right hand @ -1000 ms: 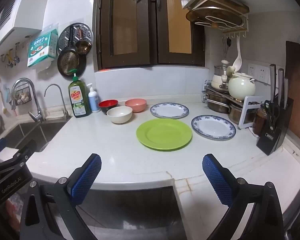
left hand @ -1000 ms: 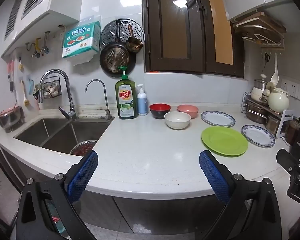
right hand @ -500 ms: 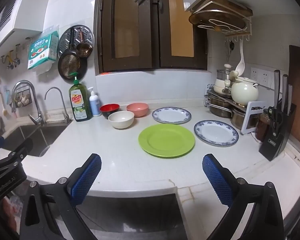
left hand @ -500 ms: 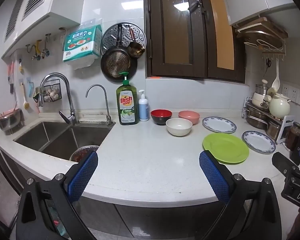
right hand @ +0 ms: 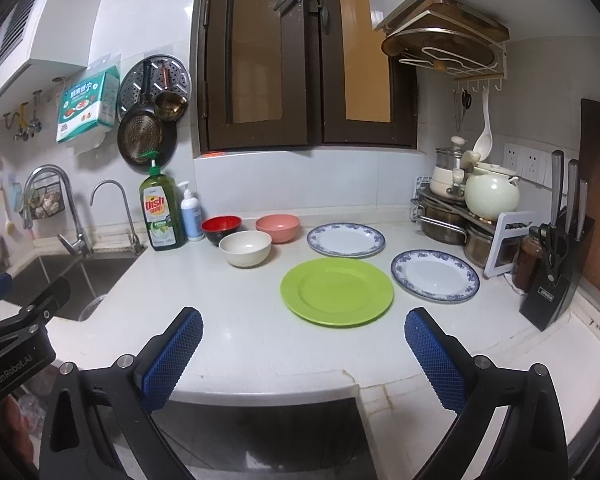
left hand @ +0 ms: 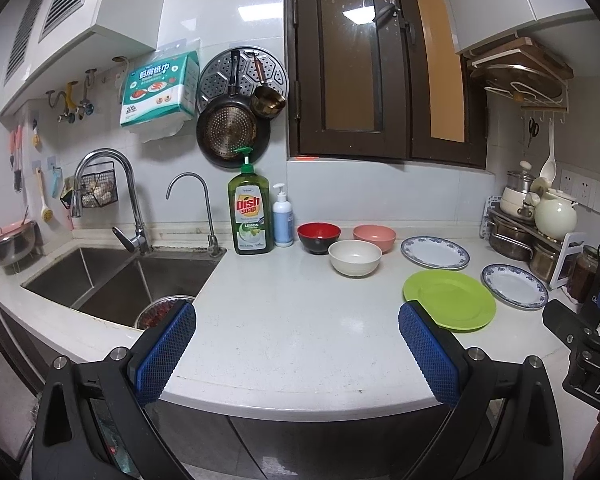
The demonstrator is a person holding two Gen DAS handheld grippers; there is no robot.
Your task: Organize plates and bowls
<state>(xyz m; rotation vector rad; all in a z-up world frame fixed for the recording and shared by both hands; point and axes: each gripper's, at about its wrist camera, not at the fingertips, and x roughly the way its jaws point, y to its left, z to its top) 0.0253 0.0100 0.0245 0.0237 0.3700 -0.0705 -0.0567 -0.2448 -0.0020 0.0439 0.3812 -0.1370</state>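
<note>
On the white counter (right hand: 236, 320) lie a green plate (right hand: 337, 291) (left hand: 449, 300) and two blue-rimmed white plates, one behind it (right hand: 346, 239) (left hand: 435, 252) and one to its right (right hand: 435, 275) (left hand: 515, 285). Left of them stand three bowls: red (right hand: 221, 229) (left hand: 318, 236), pink (right hand: 277, 227) (left hand: 374, 237) and cream (right hand: 245, 248) (left hand: 354, 257). My left gripper (left hand: 296, 354) is open over the counter's front edge, nothing between its blue pads. My right gripper (right hand: 302, 356) is open too, short of the green plate.
A steel sink (left hand: 120, 276) with two taps fills the left. A dish soap bottle (left hand: 249, 212) and a pump bottle (left hand: 283, 220) stand behind the bowls. Pots and a kettle (right hand: 492, 196) on a rack and a knife block (right hand: 556, 276) crowd the right end.
Both grippers have moved forward and up a little toward the counter, so the dishes sit lower and larger in view. Both stay open.
</note>
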